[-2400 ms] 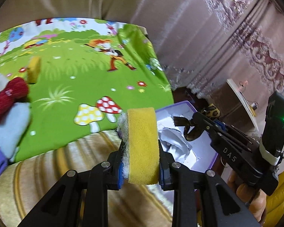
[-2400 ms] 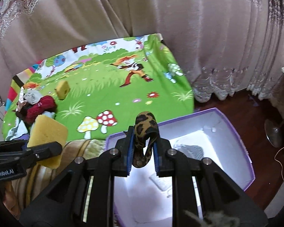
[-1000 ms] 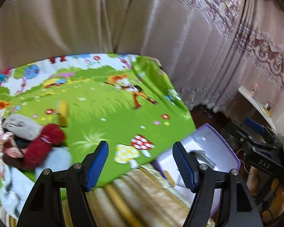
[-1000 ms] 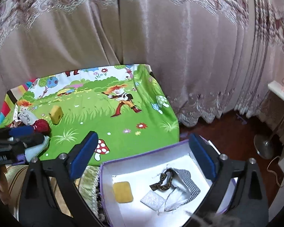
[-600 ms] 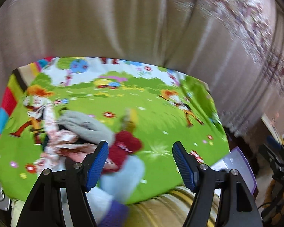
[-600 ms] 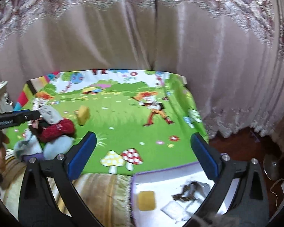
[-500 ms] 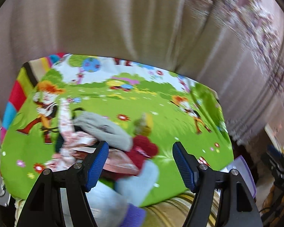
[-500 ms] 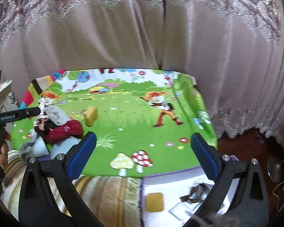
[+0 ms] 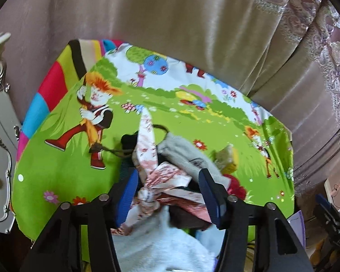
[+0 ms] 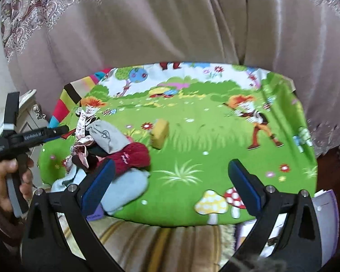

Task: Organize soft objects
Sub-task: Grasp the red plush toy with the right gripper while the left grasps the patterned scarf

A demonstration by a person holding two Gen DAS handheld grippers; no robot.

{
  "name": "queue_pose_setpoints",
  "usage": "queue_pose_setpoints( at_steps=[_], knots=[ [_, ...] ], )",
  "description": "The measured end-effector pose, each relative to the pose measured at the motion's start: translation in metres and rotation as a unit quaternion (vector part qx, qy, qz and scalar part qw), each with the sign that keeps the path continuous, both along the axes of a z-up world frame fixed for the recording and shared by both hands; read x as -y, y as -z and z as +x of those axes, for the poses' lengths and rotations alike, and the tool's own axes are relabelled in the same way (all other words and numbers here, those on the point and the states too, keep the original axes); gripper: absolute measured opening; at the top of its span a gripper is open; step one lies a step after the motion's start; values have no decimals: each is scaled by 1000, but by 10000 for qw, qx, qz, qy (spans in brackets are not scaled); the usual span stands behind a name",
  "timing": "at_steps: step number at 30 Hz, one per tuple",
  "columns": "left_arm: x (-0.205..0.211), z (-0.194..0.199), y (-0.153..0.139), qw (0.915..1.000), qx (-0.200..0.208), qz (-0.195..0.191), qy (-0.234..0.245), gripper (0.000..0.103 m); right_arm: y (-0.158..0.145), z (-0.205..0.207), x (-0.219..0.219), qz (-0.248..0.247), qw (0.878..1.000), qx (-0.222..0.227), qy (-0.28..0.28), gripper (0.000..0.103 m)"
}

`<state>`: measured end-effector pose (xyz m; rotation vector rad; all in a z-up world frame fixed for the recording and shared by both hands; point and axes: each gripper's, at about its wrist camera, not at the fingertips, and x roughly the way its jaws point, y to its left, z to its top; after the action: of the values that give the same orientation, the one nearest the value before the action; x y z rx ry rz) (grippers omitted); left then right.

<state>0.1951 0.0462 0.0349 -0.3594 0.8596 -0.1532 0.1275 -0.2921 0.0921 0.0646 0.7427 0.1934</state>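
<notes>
A: How does the left hand-held gripper [image 9: 168, 195] stand?
B: Its jaws have just been closing. They straddle the floral pink-and-white cloth [image 9: 161, 176] on top of the pile, but I cannot see the blue pads pressing on it.

A: And the right hand-held gripper [image 10: 170, 182]?
B: Spread wide with nothing between the jaws, hanging over the near edge of the cartoon mat [image 10: 215, 136].

A: What is in the pile?
B: Under and around the floral cloth lie a grey sock [image 10: 106, 136], a dark red knitted piece [image 10: 131, 158], a pale blue towel [image 10: 122, 188] and something black, all touching, at the mat's left side.

A: Anything apart from it?
B: A yellow sponge [image 10: 159, 133] lies just right of the pile. A corner of the purple-edged box [image 10: 326, 206] shows at the lower right, off the mat.
</notes>
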Motion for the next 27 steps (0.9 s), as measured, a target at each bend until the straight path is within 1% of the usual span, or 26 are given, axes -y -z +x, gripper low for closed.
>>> queue_pose_setpoints(
  at_steps=[3,7,12,14,15,16,17,21,23,27],
  knots=[
    [1,4,13,9999,-143,48,35,53,9,13,-16,39,9999,-109,-50,100],
    [3,10,32,9992,-376,81,126,46,22,29,-33,83,9993,-328,-143,100],
    [5,16,47,9982,-547,119,210,44,39,44,-49,193,9979,-593,-181,100],
    [5,18,50,9980,-579,136,221,37,44,50,-53,236,9973,-670,-165,100],
    [5,19,52,9978,-611,136,221,30,49,53,-54,327,9965,-757,-129,100],
    [4,19,53,9977,-627,127,200,26,52,56,-53,408,9957,-827,-103,100],
    [2,19,54,9978,-623,98,187,25,56,60,-53,529,9942,-929,-67,100],
    [-6,12,49,9991,-428,-22,-41,24,68,71,-54,709,9906,-1163,89,100],
    [-13,6,42,9995,-206,-84,-239,24,72,74,-58,738,9894,-1247,72,99],
    [-21,-4,32,9985,147,-104,-513,23,80,79,-71,734,9878,-1373,-48,93]
  ],
)
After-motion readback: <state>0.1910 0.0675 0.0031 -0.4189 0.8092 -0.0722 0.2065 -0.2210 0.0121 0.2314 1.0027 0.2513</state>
